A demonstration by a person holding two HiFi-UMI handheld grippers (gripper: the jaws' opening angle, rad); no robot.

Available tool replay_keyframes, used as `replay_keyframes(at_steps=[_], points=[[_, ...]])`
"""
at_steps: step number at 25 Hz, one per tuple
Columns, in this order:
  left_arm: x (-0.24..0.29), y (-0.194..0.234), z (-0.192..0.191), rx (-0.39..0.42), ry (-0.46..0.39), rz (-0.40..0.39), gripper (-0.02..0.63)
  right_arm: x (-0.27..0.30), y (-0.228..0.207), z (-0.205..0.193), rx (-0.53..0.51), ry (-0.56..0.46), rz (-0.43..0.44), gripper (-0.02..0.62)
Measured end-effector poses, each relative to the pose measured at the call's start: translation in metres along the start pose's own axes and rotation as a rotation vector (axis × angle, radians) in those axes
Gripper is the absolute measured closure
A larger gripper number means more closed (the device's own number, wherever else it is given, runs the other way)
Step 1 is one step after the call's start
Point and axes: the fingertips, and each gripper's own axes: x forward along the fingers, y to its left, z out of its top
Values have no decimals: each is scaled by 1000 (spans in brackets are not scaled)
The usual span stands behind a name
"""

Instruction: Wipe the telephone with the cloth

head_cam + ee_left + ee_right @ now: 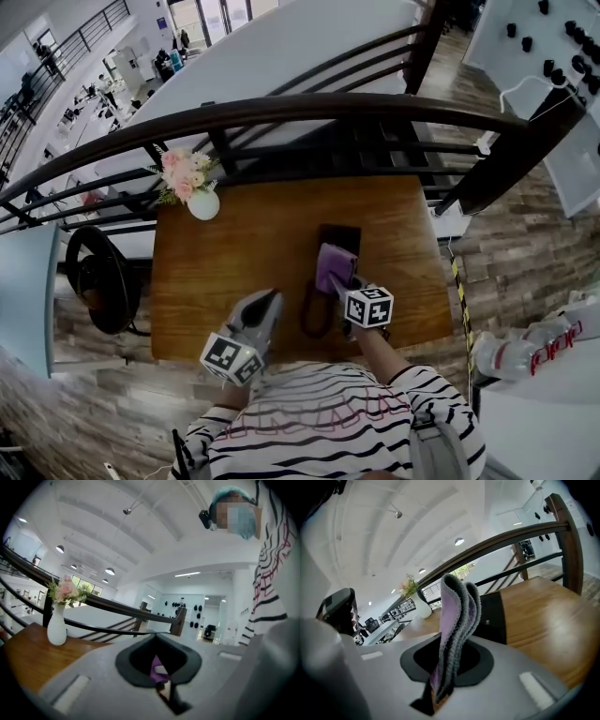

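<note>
A black telephone [339, 234] lies on the wooden table [234, 253], right of centre. My right gripper [339, 279] is shut on a folded purple-and-grey cloth [335, 264], which rests over the phone's near end. In the right gripper view the cloth [457, 634] stands up between the jaws of the right gripper [445, 686], with the phone [492, 618] just behind it. My left gripper [267, 302] hovers over the table left of the phone with its jaws together and nothing in them. From the left gripper [161, 686], a bit of purple cloth [157, 667] shows through the jaw gap.
A white vase of pink flowers [199, 199] stands at the table's far left corner. A dark looped cord [314, 319] lies near the front edge beside the phone. A curved dark railing [309, 117] runs behind the table, with a drop beyond it.
</note>
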Motion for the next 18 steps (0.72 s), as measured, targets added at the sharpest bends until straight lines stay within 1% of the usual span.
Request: replay_keyframes(at_steps=[2, 5, 10, 13, 18], points=[[-7, 3, 1, 1, -5, 19, 604, 11, 12, -8, -11, 28, 24, 545], [-17, 7, 3, 8, -9, 47, 604, 26, 21, -21, -24, 73, 37, 545], [-25, 8, 2, 6, -8, 66, 604, 35, 15, -42, -40, 134, 5, 545], [-23, 7, 0, 1, -3, 54, 604, 30, 5, -48, -35, 143, -23, 545], [-12, -1, -2, 7, 7, -2, 604, 7, -19, -50, 2, 119, -90, 543]])
